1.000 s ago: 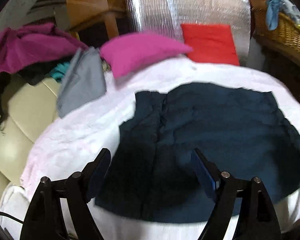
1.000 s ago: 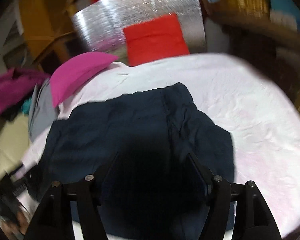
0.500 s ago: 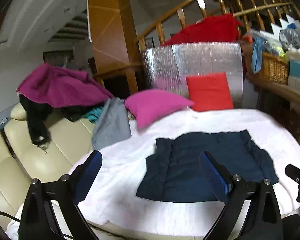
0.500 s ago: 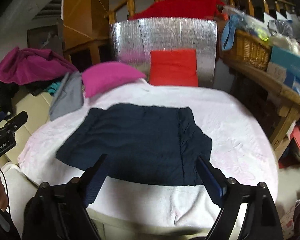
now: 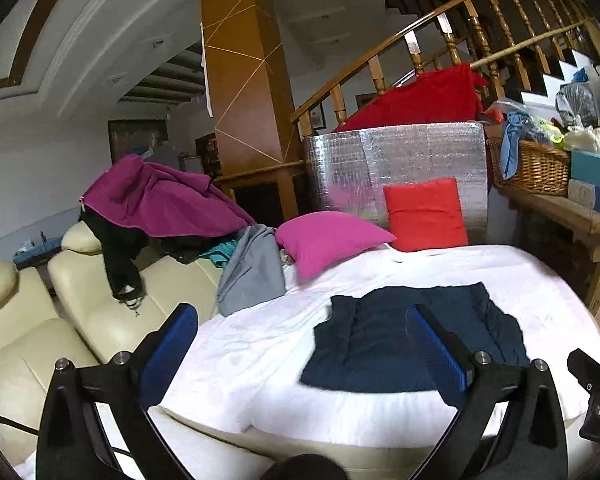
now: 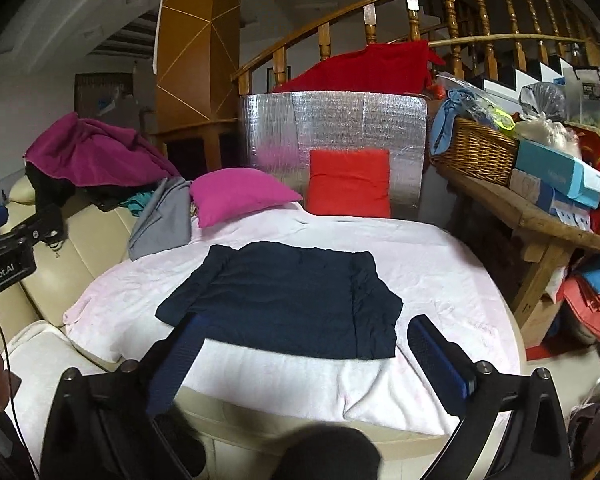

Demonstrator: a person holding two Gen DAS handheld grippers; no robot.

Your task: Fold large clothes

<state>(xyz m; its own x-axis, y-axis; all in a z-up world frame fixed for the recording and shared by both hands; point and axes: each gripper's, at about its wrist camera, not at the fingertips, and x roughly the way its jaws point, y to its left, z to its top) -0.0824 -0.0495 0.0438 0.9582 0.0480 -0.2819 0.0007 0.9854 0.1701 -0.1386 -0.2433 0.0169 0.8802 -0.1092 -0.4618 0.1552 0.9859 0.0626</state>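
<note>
The left gripper (image 5: 302,342) has its blue-padded jaws spread wide with nothing between them; they have just been opening, and the same holds for the right gripper (image 6: 308,354), whose jaws also stand fully apart and empty. Both hang in the air at the near edge of the sofa, clear of the cloth, which suits a fold that looks finished and let go. Beyond them the dark navy garment (image 6: 288,296) lies flat as a folded rectangle in the middle of the white blanket (image 6: 440,272), its side panels turned inward, so it rests on a clean, even surface with room all round. At the far left of the blanket a magenta cushion (image 6: 236,196) leans over the edge, and a red cushion (image 6: 350,188) stands against a silver foil panel (image 6: 332,124) at the far side. A grey garment (image 6: 162,220) and a purple one (image 6: 88,152) are draped over the cream sofa back (image 5: 100,276) on the left, probably waiting their turn. To the right a wicker basket (image 6: 476,148) sits on a wooden bench.
</note>
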